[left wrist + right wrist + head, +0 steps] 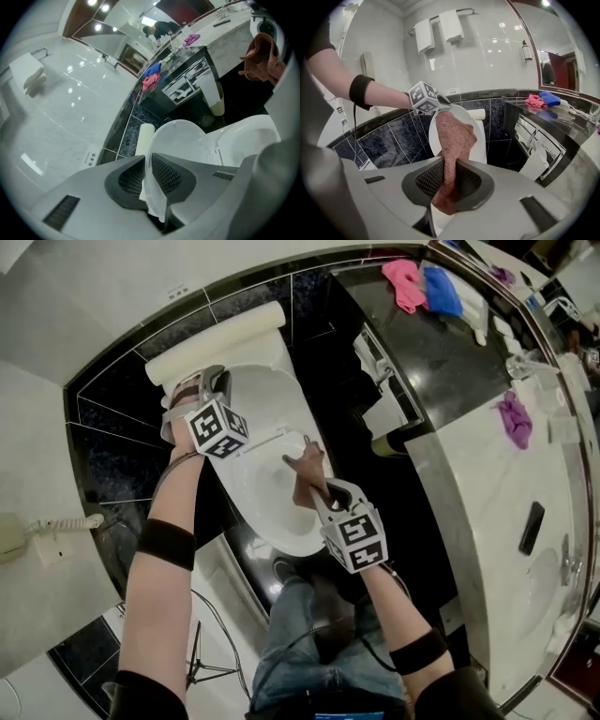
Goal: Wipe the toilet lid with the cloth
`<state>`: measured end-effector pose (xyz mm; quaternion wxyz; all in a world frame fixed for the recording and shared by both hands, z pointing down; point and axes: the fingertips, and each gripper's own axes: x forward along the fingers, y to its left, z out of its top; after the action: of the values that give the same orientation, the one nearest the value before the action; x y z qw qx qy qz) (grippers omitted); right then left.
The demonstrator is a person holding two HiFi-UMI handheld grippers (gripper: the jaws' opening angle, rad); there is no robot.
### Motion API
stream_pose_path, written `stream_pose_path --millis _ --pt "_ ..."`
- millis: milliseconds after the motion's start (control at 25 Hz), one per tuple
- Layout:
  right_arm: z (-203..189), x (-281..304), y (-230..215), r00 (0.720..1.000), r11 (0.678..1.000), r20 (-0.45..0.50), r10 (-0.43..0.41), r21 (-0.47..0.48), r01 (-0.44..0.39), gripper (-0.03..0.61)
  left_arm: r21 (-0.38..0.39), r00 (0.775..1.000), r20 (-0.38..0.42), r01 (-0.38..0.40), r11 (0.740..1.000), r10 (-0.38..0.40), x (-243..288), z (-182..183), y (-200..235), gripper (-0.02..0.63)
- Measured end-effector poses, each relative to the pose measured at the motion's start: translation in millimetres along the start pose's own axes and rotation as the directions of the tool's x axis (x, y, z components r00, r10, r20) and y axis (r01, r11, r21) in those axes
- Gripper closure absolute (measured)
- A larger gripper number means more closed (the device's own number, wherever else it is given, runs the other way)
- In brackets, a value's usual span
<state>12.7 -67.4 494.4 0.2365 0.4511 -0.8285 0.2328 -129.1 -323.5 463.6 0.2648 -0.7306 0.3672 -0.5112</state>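
Reddish cloth [454, 136] clamped in right gripper [450, 177] | left gripper [149, 182] pinches toilet lid [180, 138] edge

Bathroom, toilet [255, 495], marble vanity counter [487, 486], hung towels [452, 24]

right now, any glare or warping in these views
Head view: fisheye bends the counter into an arc. Left gripper view: lamp glare spots the glossy wall; the lid is sharp. Right gripper view: small highlights on the white tiles, cloth crisp.
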Motion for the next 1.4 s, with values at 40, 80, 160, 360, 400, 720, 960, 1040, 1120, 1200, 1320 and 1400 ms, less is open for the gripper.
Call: stream_pose_path --millis 40,80,160,360,400,720,960,1040,1120,1200,1320,1400 --pt "0 0 0 1.000 1.000 0.000 -0.003 -0.002 0.003 0.502 -0.006 1.000 0.001 0.004 1.000 -0.004 3 -1 2 0.574" --pt "0 -2 1 1.000 1.000 0.001 -0.006 -0.004 0.006 0.502 -0.013 1.000 0.002 0.007 1.000 -0.007 5 -3 3 0.574" --pt "1 -6 2 1.000 1.000 0.002 -0.009 -0.005 0.009 0.502 -0.029 1.000 0.002 0.011 1.000 -0.011 10 -5 6 0.572" --pt "1 -14 1 1.000 1.000 0.013 -0.022 -0.003 0.022 0.502 -0.054 1.000 0.001 0.002 0.999 -0.002 11 -11 10 0.529" --pt "1 -15 0 1.000 1.000 0.015 -0.024 -0.002 0.024 0.502 -0.054 1.000 0.004 -0.003 0.999 0.004 10 -12 11 0.529" --pt "9 -22 6 1.000 1.000 0.014 -0.010 -0.002 0.010 0.502 -0.072 0.999 0.007 -0.030 0.997 0.031 -23 -14 9 0.529" --pt "18 -35 4 1.000 0.999 0.017 0.008 -0.043 -0.007 0.502 -0.158 0.998 0.002 -0.061 0.986 0.062 -89 -9 13 0.609" --pt "25 -44 9 1.000 0.998 0.015 0.026 -0.060 -0.025 0.502 -0.205 0.998 -0.006 -0.061 0.977 0.061 -118 -8 11 0.609" --pt "32 -54 9 0.999 0.996 0.021 0.038 -0.083 -0.036 0.502 -0.274 0.998 -0.019 -0.065 0.959 0.062 -150 -8 10 0.609" --pt "41 -66 12 0.998 0.994 0.027 0.057 -0.100 -0.054 0.502 -0.373 0.997 -0.033 -0.083 0.924 0.076 -187 -4 13 0.609" --pt "50 -86 13 0.996 0.989 0.034 0.080 -0.129 -0.075 0.502 -0.532 0.995 -0.039 -0.103 0.840 0.097 -241 5 13 0.609" --pt "55 -103 15 0.995 0.986 0.038 0.097 -0.141 -0.090 0.502 -0.623 0.993 -0.041 -0.112 0.774 0.110 -275 13 9 0.609"
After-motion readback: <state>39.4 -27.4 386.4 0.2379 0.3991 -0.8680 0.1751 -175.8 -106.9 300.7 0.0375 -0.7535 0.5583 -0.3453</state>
